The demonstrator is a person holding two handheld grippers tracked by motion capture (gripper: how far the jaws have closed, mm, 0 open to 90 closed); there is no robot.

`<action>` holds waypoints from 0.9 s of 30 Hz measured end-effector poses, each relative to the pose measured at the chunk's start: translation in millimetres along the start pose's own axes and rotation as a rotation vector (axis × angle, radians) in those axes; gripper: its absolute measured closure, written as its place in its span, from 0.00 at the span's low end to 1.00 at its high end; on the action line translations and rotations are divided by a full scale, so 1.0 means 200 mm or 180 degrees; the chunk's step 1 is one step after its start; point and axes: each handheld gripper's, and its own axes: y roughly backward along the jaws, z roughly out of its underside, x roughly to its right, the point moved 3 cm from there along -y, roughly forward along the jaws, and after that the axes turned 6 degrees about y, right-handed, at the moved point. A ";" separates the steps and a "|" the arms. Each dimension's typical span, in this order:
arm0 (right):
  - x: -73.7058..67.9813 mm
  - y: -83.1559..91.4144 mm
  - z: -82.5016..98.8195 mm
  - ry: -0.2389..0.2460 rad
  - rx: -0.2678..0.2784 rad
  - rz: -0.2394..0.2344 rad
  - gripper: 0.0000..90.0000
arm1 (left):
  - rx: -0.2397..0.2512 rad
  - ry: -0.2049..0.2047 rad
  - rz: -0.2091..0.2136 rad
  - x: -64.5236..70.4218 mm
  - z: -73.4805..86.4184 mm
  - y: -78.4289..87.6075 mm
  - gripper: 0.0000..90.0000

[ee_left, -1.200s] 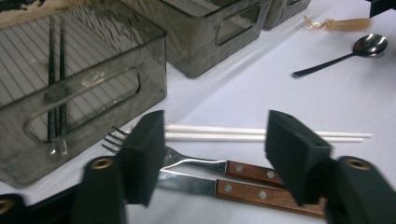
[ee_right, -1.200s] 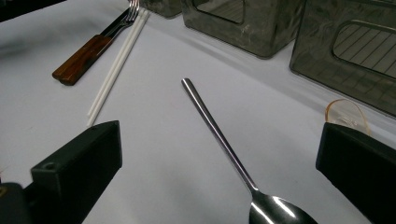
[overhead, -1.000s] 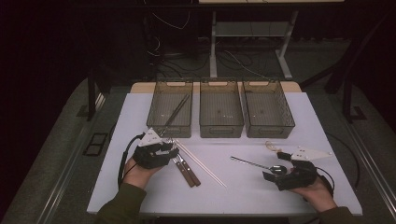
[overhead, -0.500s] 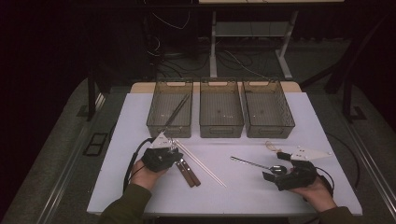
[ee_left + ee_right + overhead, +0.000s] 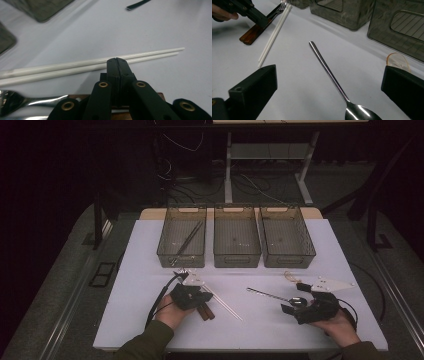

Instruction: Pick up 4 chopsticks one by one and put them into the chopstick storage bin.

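While the left hand-held gripper (image 5: 116,61) sits clenched, its two black jaws pressed flat together with nothing that I can see between them, the tips rest low over the surface (image 5: 150,25). The pair of white chopsticks (image 5: 75,67) lies crosswise just beyond those tips, and the brown-handled fork (image 5: 253,33) runs underneath the jaws, seemingly touched from above.

To my eye the step in hand is picking up one of these pieces for the trays (image 5: 181,261) farther ahead of the hand-held gripper, and shut jaws cannot do that. The jaws need to part first, then straddle a single piece across its width, not along it. The chopsticks lie touching each other, so taking both at once near their middle looks steadier than chasing one; a grip near an end would let them swing and splay. They are thin and smooth, so the pads should come right down to the surface before closing.

The right hand-held gripper (image 5: 296,298) is released, jaws wide apart, with the spoon (image 5: 325,66) lying between and ahead of them, its bowl nearest. It is best kept still so nothing gets nudged.
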 end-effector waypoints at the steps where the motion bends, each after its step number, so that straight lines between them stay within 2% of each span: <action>1: 0.00 0.00 0.00 -0.0002 -0.0002 0.0001 0.01 | -0.0014 -0.0017 0.0010 0.01 0.00 -0.01 0.99; 4: 0.00 0.00 0.00 -0.0002 -0.0001 0.0002 0.01 | -0.0089 -0.0097 0.0047 0.03 -0.01 -0.04 0.99; 11: 0.00 0.00 0.00 0.0009 0.0006 0.0003 0.01 | -0.0148 -0.0178 0.0069 0.06 -0.02 -0.08 0.99; 27: 0.00 0.00 0.00 0.0016 0.0012 0.0011 0.01 | -0.0149 -0.0161 0.0083 0.08 -0.05 -0.14 0.99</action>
